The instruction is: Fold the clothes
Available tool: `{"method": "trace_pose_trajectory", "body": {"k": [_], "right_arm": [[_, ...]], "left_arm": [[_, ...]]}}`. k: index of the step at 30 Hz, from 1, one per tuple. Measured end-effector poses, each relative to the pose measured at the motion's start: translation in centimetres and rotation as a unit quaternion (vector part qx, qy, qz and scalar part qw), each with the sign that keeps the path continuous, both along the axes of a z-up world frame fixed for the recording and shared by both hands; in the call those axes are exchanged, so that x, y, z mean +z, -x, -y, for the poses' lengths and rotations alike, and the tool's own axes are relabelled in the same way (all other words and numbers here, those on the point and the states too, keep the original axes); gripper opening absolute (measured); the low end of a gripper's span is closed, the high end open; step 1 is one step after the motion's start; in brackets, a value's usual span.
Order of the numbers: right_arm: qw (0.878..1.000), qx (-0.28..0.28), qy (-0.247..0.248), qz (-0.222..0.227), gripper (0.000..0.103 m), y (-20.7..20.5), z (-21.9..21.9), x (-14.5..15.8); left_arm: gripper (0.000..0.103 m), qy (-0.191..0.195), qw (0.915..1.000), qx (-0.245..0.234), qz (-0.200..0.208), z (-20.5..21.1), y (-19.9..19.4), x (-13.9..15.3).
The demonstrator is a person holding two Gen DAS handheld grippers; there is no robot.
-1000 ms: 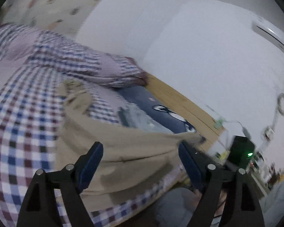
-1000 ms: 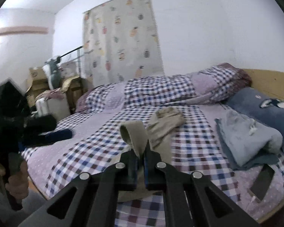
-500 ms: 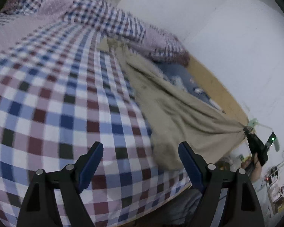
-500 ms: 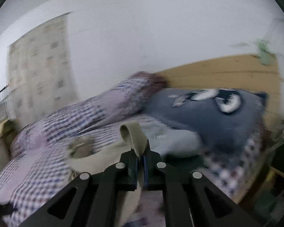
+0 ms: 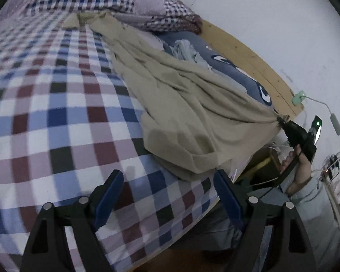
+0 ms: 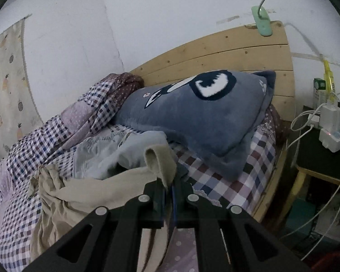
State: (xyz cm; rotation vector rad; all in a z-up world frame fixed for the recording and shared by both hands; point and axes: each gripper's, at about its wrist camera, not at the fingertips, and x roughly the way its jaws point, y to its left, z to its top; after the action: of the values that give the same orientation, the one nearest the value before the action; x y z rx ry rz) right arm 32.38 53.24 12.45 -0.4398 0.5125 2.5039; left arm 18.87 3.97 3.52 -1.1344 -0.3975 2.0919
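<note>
Beige soft-cloth garment: lies rumpled along the bed's checked blue, red and white sheet, far end bunched near the rolled checked quilt, near end lifted off the bed edge. One corner is drawn out taut to the side, so the cloth hangs as a slanted sheet with creases running toward the held point. Judgement: the pull is there to stretch the piece flat for a fold; no fold line shows.

Right tongs: clenched on a beige edge loop that stands up between the jaws. In the left wrist view the same tongs sit at the taut corner, beyond the mattress edge.

Left tongs: spread wide, holding nothing, low over the sheet just short of the garment's slack lower hem. Judgement: placed to take a second corner.

Beyond: pale grey-blue crumpled cloth beside a grey plush pillow with an eye pattern, wooden headboard behind.
</note>
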Motion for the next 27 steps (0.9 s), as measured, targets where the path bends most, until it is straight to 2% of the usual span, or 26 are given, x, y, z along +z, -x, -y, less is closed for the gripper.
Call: {"method": "trace_pose_trajectory", "body": {"k": [3, 7, 8, 10, 11, 12, 13, 16, 20, 23, 27], "right_arm": [[1.0, 0.003, 0.002, 0.001, 0.003, 0.1, 0.2, 0.0], [1.0, 0.003, 0.001, 0.004, 0.003, 0.1, 0.4, 0.1], [1.0, 0.003, 0.0, 0.005, 0.003, 0.1, 0.4, 0.1], [1.0, 0.003, -0.001, 0.007, 0.003, 0.1, 0.5, 0.1], [1.0, 0.002, -0.001, 0.007, 0.003, 0.1, 0.6, 0.1], [1.0, 0.002, -0.002, 0.008, 0.003, 0.2, 0.6, 0.1], [1.0, 0.002, -0.002, 0.009, 0.003, 0.2, 0.7, 0.1], [1.0, 0.001, -0.004, 0.012, 0.003, 0.3, 0.8, 0.1], [1.0, 0.004, -0.005, 0.008, 0.003, 0.3, 1.2, 0.2], [1.0, 0.019, 0.003, 0.002, 0.003, 0.3, 1.8, 0.5], [0.998, 0.065, 0.018, -0.009, 0.003, 0.3, 4.0, 1.2]], "left_arm": [[0.085, -0.026, 0.9993, 0.023, 0.012, 0.0, 1.8, -0.6], [0.081, -0.052, 0.9982, 0.022, 0.016, -0.7, 3.6, -1.0], [0.073, -0.056, 0.9981, 0.015, 0.021, -1.2, 3.8, -1.2], [0.045, -0.05, 0.9982, 0.001, 0.033, -2.4, 4.3, -1.6], [0.015, -0.046, 0.9981, 0.004, 0.04, -2.5, 4.5, -2.0], [0.007, -0.042, 0.9979, 0.009, 0.047, -2.6, 4.6, -2.4], [0.007, -0.039, 0.9977, 0.013, 0.055, -2.6, 4.7, -2.7], [0.005, -0.065, 0.9959, 0.036, 0.052, -1.2, 4.9, -2.1], [0.004, -0.12, 0.9885, 0.091, 0.012, 2.3, 4.5, 1.3], [0.003, -0.161, 0.9757, 0.146, -0.024, 6.6, 3.9, 4.4], [0.003, -0.203, 0.9495, 0.227, -0.075, 13.6, 2.2, 8.3]]}}
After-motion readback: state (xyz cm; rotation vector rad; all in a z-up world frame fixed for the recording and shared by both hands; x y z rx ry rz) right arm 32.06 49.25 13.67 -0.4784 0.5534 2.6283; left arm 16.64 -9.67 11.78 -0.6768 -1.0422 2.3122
